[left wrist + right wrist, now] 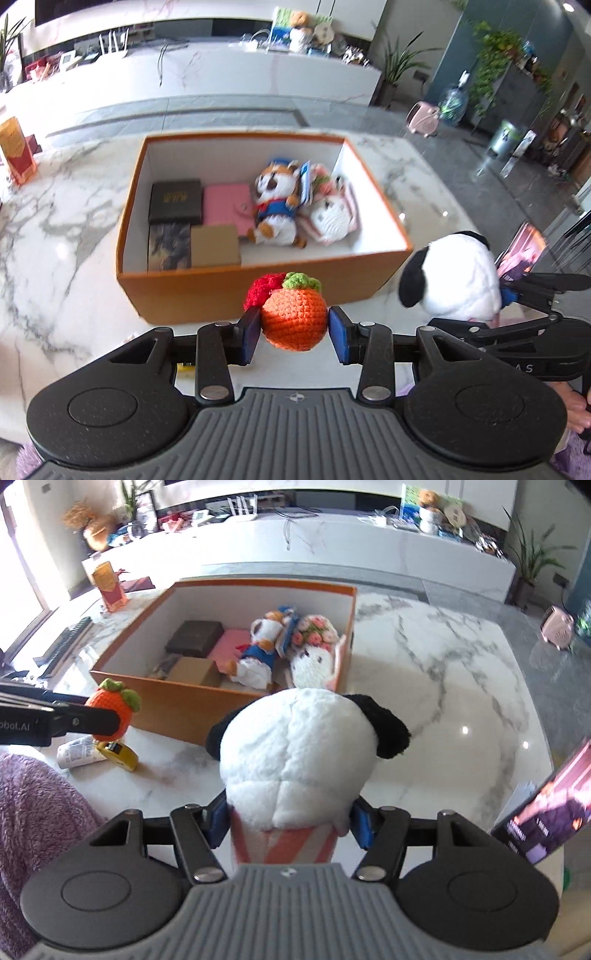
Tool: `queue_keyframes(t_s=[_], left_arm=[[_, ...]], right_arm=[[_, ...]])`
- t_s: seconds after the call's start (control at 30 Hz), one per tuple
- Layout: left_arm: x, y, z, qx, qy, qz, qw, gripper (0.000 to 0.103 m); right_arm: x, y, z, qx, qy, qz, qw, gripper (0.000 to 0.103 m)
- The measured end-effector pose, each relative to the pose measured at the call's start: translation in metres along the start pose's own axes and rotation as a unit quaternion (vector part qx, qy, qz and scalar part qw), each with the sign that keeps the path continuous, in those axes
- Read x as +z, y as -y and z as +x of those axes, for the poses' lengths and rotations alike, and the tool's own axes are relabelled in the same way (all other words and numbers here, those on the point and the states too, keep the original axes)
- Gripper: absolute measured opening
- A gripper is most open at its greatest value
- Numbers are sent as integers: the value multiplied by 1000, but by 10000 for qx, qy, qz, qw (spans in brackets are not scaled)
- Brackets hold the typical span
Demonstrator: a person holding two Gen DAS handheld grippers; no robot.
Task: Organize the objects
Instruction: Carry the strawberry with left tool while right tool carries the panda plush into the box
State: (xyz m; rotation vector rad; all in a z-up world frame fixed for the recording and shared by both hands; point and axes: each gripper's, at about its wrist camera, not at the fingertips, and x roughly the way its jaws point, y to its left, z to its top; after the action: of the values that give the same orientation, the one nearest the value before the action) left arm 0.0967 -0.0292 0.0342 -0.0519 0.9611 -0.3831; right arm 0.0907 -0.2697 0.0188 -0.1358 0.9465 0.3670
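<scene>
Left claw [293,330] is level and pointed straight at the orange box [207,295], its blue pads pressed on either side of a crocheted orange fruit [295,319]. The box's near wall sits just beyond the fruit. Right claw [288,821] is alongside, clamped around the striped base of a white plush dog [295,753], whose head rises ahead of the fingers. Past it, the box again, holding toys and small cases.
</scene>
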Motion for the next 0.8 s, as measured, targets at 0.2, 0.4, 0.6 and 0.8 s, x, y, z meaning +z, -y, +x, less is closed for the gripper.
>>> queue_keyframes(t_s=[0.2, 0.4, 0.6, 0.8], left_arm=[[37, -6, -13, 3, 370, 6, 9993, 46], [68, -23, 4, -153, 429, -173, 9988, 46], [81, -45, 41, -195, 159, -461, 9986, 46], [85, -56, 79, -320, -178, -577, 9977, 46]], right_arm=[[48, -7, -21, 352, 347, -912, 9946, 65], [112, -17, 8, 752, 106, -1702, 9825, 65], [152, -26, 73, 1005, -894, -2343, 9628, 65], [158, -34, 137, 1084, -2025, -2824, 9314, 65]])
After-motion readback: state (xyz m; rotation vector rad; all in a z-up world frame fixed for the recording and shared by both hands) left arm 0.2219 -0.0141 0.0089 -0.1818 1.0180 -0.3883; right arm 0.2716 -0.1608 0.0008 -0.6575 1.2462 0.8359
